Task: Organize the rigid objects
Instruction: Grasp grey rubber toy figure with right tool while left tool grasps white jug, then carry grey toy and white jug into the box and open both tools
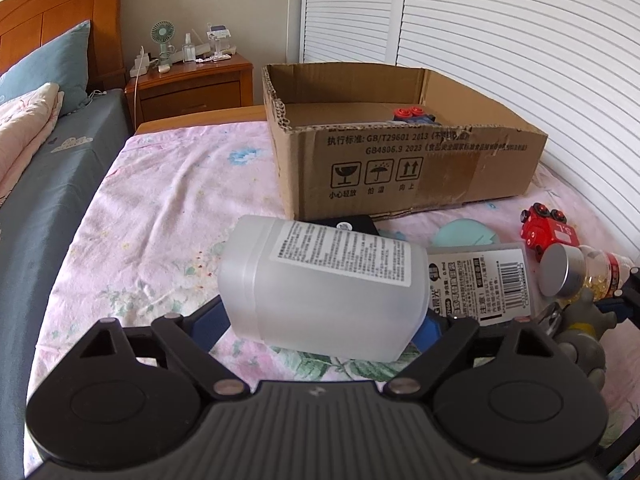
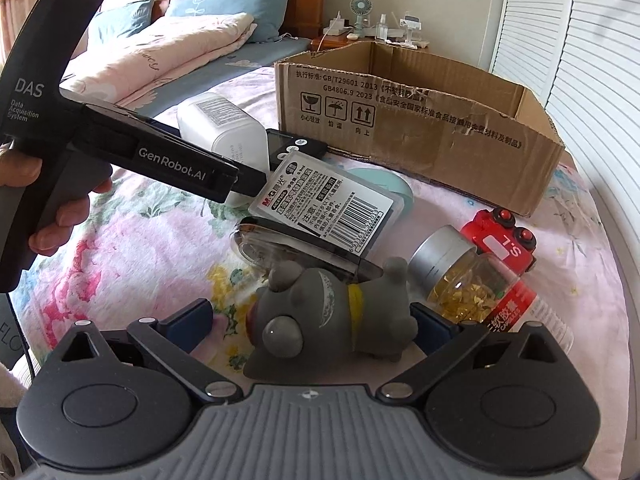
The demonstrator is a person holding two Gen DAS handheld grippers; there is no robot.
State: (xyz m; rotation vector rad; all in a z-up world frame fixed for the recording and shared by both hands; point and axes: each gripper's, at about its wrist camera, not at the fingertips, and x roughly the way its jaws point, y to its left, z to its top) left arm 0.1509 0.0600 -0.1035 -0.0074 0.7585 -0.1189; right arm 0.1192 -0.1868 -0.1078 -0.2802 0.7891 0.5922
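A translucent white plastic bottle (image 1: 320,288) lies on its side on the flowered bedspread. My left gripper (image 1: 320,320) is shut on it, a blue pad against each flank; it also shows in the right wrist view as the white bottle (image 2: 218,128). A grey rubber animal toy (image 2: 332,316) lies between the fingers of my right gripper (image 2: 310,320), which is open, with a gap at the left pad. Behind them stands an open cardboard box (image 1: 400,168) holding a red and blue toy (image 1: 412,114).
Beside the toy lie a labelled clear case (image 2: 328,200), a capsule bottle with a silver cap (image 2: 480,288), a red toy car (image 2: 504,240), a black device (image 2: 296,146) and a teal disc (image 2: 396,190). A hand (image 2: 60,208) grips the left handle. Shutter doors stand at the right.
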